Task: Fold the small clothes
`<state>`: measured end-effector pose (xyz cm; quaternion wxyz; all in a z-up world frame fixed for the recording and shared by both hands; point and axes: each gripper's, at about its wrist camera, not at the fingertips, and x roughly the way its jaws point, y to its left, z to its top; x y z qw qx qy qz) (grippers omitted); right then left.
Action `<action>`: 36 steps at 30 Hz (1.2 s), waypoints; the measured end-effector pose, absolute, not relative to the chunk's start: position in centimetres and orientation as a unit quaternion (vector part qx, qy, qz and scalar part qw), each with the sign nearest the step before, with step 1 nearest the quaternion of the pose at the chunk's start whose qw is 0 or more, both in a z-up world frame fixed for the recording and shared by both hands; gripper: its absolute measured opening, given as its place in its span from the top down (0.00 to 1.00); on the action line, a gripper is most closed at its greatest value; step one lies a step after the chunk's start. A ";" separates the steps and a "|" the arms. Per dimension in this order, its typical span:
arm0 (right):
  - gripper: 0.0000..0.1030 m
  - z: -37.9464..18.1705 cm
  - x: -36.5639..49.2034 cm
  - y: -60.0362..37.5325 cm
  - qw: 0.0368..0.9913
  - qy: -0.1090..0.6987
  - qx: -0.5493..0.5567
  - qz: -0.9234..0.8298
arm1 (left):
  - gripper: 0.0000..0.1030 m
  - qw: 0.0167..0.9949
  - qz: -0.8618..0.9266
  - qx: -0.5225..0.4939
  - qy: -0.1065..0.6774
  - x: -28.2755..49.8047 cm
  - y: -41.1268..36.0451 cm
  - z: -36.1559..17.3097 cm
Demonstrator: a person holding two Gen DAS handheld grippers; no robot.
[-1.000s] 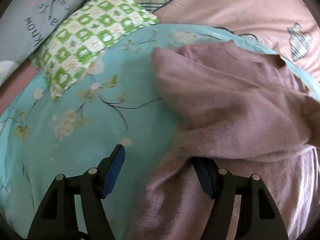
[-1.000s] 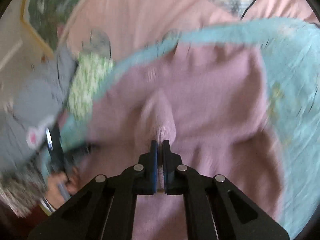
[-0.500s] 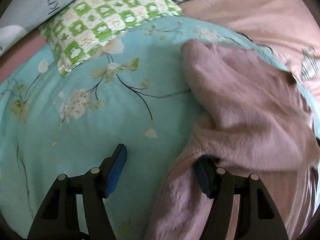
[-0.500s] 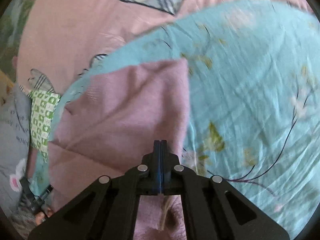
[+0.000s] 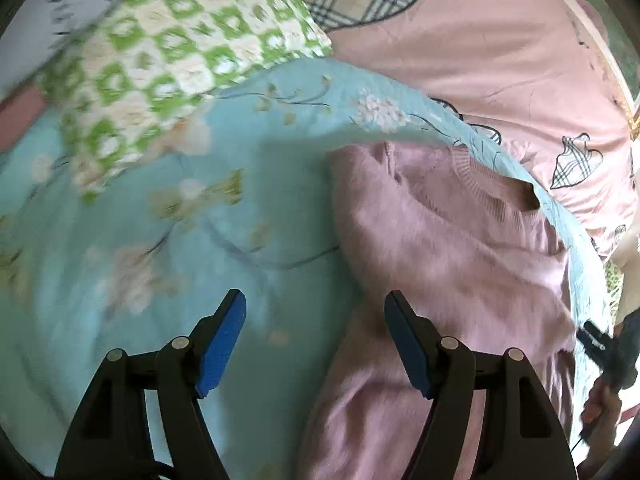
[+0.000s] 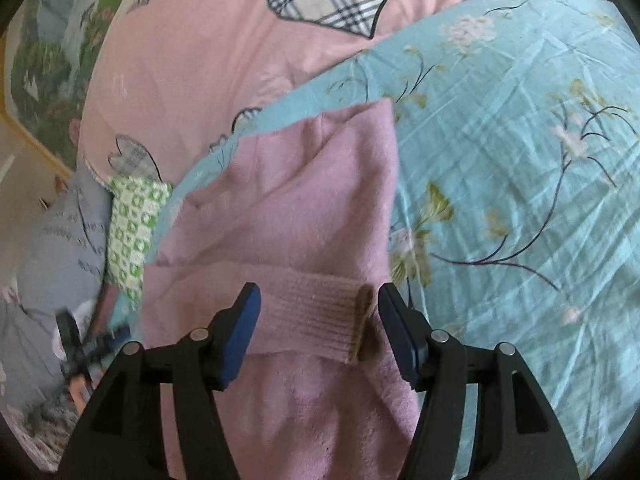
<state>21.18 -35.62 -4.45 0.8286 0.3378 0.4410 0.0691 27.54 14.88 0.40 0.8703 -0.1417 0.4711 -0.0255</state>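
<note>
Fingers of the right gripper (image 6: 318,332) stand apart, the jaws having just been opening; the ribbed cuff (image 6: 316,322) of a pink sweater (image 6: 296,208) lies between them, and no pad presses it. Beyond the cuff the sweater's folded body stretches away from the fingertips, on a turquoise floral quilt (image 6: 500,160) that spreads to their right. Further off lies a pink sheet (image 6: 192,60) with plaid hearts, and far to the left a green checked pillow (image 6: 132,224).

Fingers of the left gripper (image 5: 314,340) are also spread, having just been opening a little more, with only bare quilt between them. The sweater lies just right of the right-hand finger, its collar (image 5: 484,192) further ahead. The pillow sits well ahead to the left.
</note>
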 end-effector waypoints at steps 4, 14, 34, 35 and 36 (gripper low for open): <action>0.74 -4.6 22.1 -34.5 0.833 0.454 0.307 0.068 | 0.30 0.865 -0.030 -0.113 0.489 31.3 12.7 -1.1; 0.98 2.4 22.7 -36.8 0.864 0.359 0.339 0.099 | 0.93 0.886 0.011 -0.047 0.461 34.5 9.9 -1.7; 0.63 -2.2 23.8 -34.9 0.859 0.444 0.255 0.003 | 0.65 0.889 0.039 -0.058 0.453 30.3 13.5 -0.4; 0.60 -1.7 23.2 -34.7 0.861 0.439 0.257 0.007 | 0.63 0.888 0.036 -0.065 0.453 29.2 13.8 -0.2; 0.60 -1.3 22.2 -34.3 0.863 0.434 0.260 0.016 | 0.63 0.888 0.031 -0.074 0.453 28.1 14.1 0.0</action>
